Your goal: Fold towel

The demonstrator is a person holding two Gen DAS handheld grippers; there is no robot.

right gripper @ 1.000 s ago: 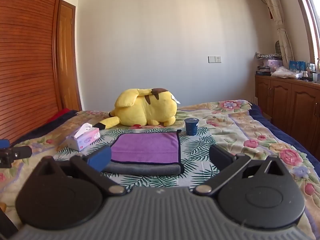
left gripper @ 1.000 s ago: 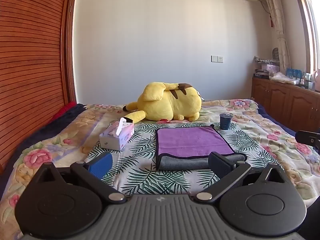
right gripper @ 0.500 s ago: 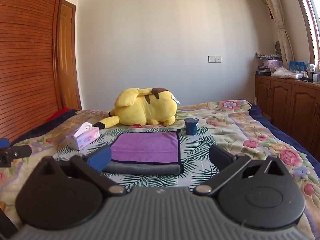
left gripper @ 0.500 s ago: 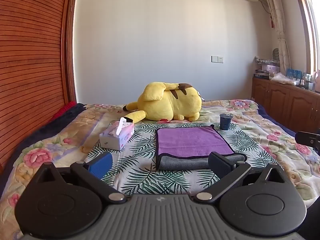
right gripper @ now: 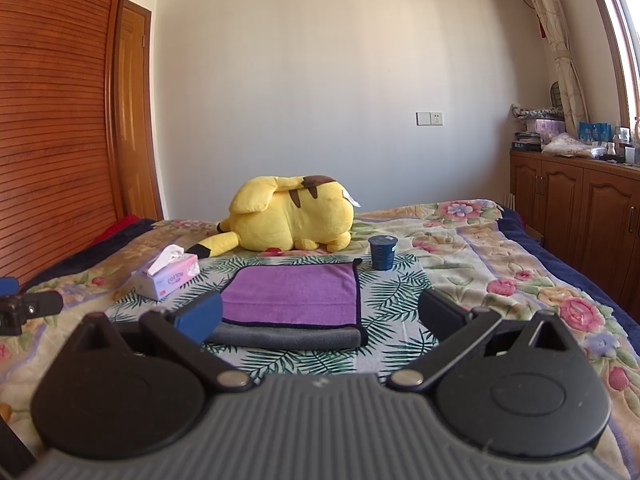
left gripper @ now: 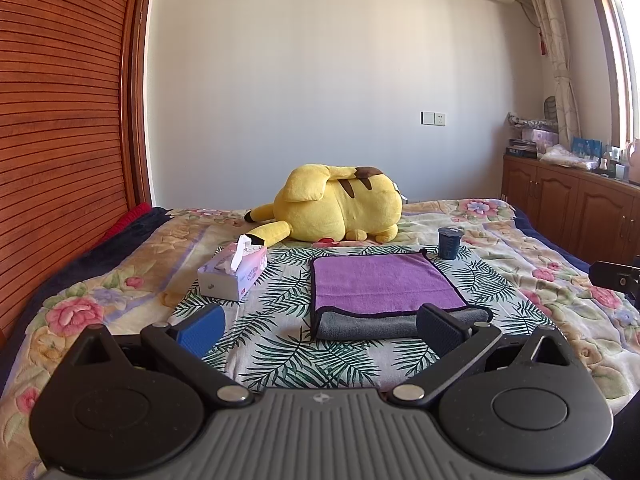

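The towel lies flat at the centre of the frame on the bed, purple on top with a dark border and a grey rolled fold along its lower edge. At centre left, a tissue box has one tissue sticking out. Right of the towel stands a cup; its contents cannot be seen. Both the left hand-held gripper and the right hand-held gripper have fingers wide apart, holding nothing.

Bare bedspread lies open before the towel; tissue box stands near its left side; cup just beside its far right corner; plush toy blocks beyond.
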